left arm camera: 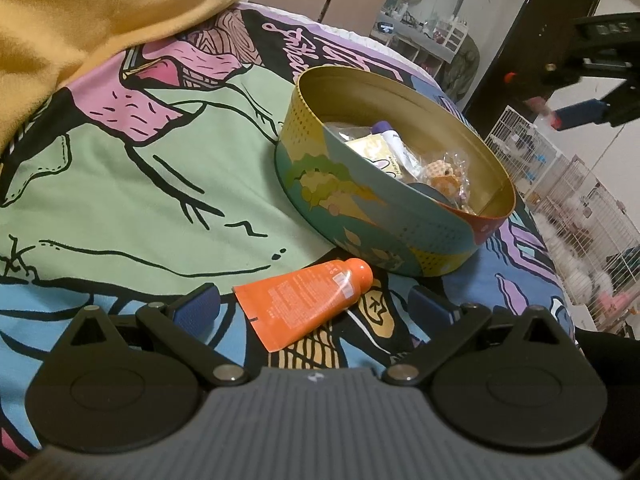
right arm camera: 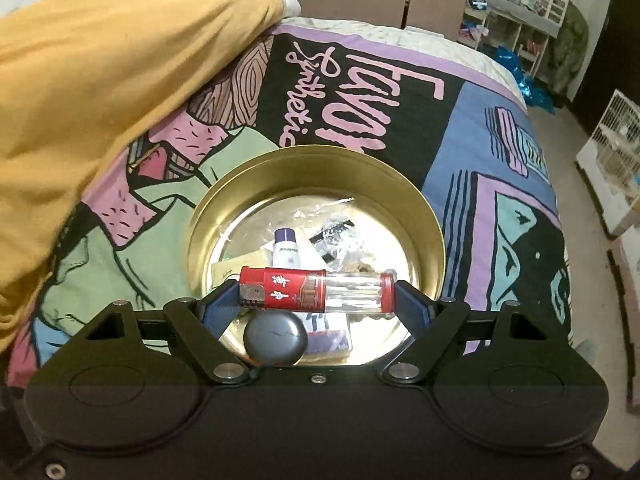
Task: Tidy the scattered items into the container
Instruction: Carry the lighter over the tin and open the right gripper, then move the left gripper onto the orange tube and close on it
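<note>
A round patterned tin (left arm camera: 360,220) with a gold inside (right arm camera: 316,168) stands on the bedspread. It holds a white bottle with a purple cap (right arm camera: 286,250), clear-wrapped packets (right arm camera: 340,236), a grey round compact (right arm camera: 276,338) and small cards. Over the tin's near side my right gripper (right arm camera: 316,294) is shut on a red and clear tube (right arm camera: 316,290), gripped end to end and lying crosswise. An orange tube (left arm camera: 308,304) lies on the bedspread just in front of the tin, between the spread fingers of my open left gripper (left arm camera: 314,306), untouched. The right gripper (left arm camera: 600,80) shows blurred at the upper right of the left wrist view.
A mustard-yellow blanket (right arm camera: 100,100) is heaped on the bed's left and far side. The bed's edge (right arm camera: 560,240) drops off at the right to floor with white wire cages (left arm camera: 580,220). Shelves (right arm camera: 520,12) line the far wall.
</note>
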A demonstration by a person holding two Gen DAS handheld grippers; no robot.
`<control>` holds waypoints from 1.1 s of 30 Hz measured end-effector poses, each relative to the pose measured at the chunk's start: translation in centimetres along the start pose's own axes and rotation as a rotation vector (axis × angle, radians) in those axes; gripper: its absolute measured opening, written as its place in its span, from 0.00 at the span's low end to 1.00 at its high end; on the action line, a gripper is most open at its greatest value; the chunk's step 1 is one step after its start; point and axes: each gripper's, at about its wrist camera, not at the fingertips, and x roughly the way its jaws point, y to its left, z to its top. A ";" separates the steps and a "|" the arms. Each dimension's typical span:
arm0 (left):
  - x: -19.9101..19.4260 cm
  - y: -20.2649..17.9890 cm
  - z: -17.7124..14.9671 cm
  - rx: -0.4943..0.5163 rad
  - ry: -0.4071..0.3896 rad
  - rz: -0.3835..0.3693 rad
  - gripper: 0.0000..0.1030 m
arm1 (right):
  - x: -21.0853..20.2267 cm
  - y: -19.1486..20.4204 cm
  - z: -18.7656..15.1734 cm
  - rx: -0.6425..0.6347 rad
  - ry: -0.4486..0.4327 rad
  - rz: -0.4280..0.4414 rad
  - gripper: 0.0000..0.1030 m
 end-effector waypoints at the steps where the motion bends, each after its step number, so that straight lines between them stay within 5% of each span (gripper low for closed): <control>1: 0.0 0.0 0.0 -0.001 -0.001 -0.001 1.00 | 0.2 0.2 0.0 -0.007 -0.002 -0.024 0.86; 4: -0.1 0.1 0.0 -0.007 -0.006 -0.005 1.00 | 0.1 0.5 -0.2 -0.028 -0.035 -0.075 0.94; 9: -0.1 0.1 0.0 -0.004 -0.001 -0.004 1.00 | -0.1 -0.9 -1.9 -0.018 -0.012 -0.018 0.94; 20: 0.2 0.0 0.0 0.003 0.010 0.018 1.00 | 0.2 -6.3 -9.2 0.057 0.054 -0.040 0.94; 33: 0.6 -0.9 -0.3 0.069 0.042 0.048 1.00 | 0.5 -8.1 -16.9 -0.017 -0.058 -0.041 0.95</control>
